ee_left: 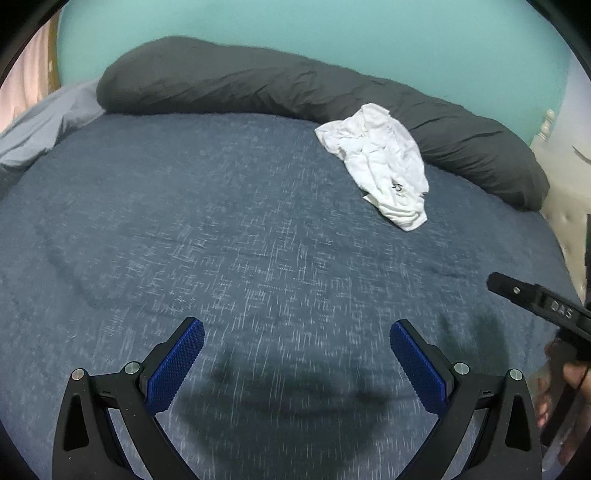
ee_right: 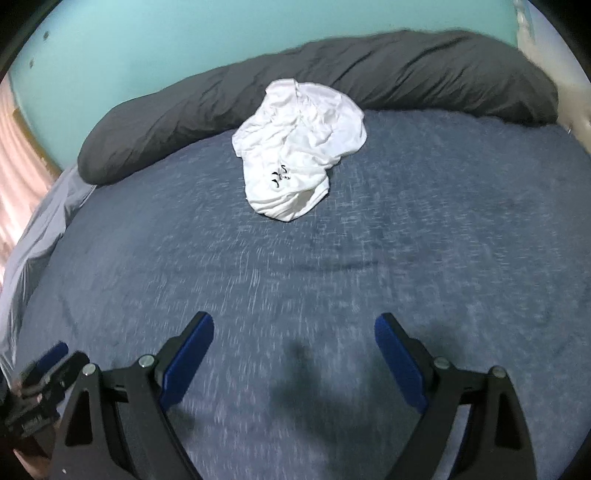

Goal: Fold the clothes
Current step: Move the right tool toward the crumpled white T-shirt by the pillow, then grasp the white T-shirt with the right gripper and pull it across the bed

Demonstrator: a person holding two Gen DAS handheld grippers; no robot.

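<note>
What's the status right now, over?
Left gripper open, empty. Right gripper open, empty. White garment crumpled on the blue bedspread, against the grey pillow, untouched. Nothing in the way.

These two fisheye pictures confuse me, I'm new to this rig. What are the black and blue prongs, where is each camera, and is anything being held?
The prongs are two-finger grippers that a person carries, one in each hand; there is no robot arm. Each picture comes from a camera on one gripper, looking forward along its fingers. The left wrist view shows the left gripper, jaws wide apart and holding nothing. The right wrist view shows the right gripper, also open and holding nothing. Both hover over a blue bedspread. A crumpled white garment lies on it, unfolded, against a long dark grey pillow by the turquoise wall.
</note>
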